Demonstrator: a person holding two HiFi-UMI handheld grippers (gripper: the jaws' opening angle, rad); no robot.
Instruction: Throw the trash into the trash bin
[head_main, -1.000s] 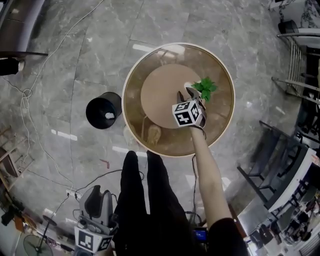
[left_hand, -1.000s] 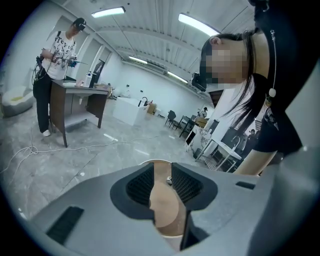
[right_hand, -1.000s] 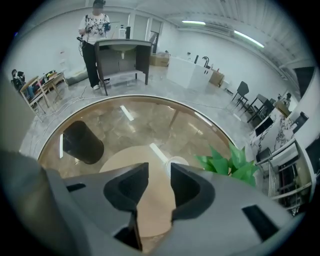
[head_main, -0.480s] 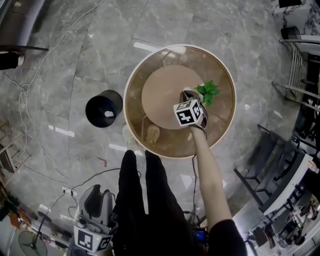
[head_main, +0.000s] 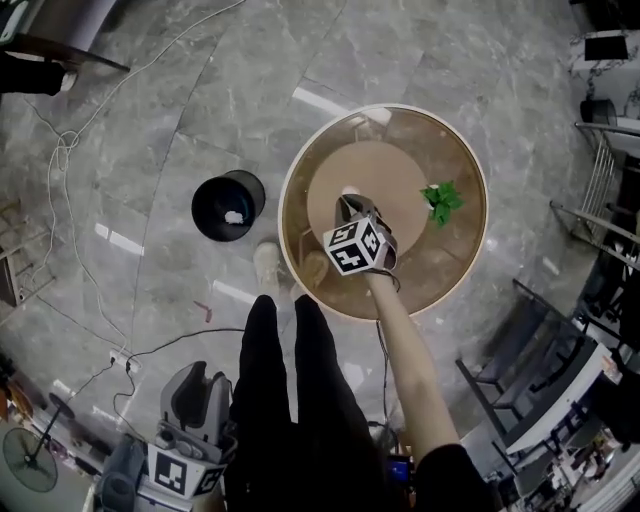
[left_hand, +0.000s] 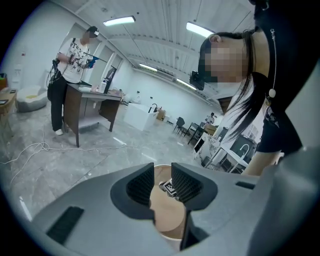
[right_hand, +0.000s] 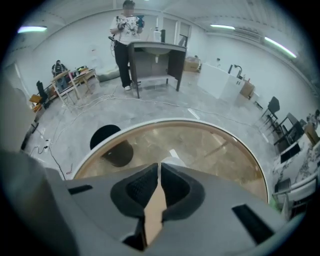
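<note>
A crumpled white piece of trash (head_main: 349, 190) sits pinched at the tips of the right gripper (head_main: 352, 203), just above the tan central disc (head_main: 395, 170) of a round glass-topped table (head_main: 452, 262). The jaws have just closed and now clench it, with only a narrow white sliver showing between the ribbed pads in the right gripper view, where the bulk of the paper (right_hand: 172, 161) bulges beyond the gripper (right_hand: 159, 172). The gripper points steeply down at the end of a bare forearm (head_main: 410, 360), its marker cube turned toward the head camera. A green leafy sprig (head_main: 443, 200) lies on the glass well to the right of it. The black trash bin (head_main: 228, 205) stands on the grey marble floor (head_main: 150, 130) just beside the table's left edge, with a small white scrap (head_main: 234, 216) already inside. The left gripper (head_main: 198, 385) hangs low beside the person's black-trousered legs (head_main: 285, 400), well apart from table and bin. Its jaws stand a little apart with nothing between them, and the tabletop shows through the gap (left_hand: 162, 172). White cables (head_main: 70, 150) trail across the floor.
</note>
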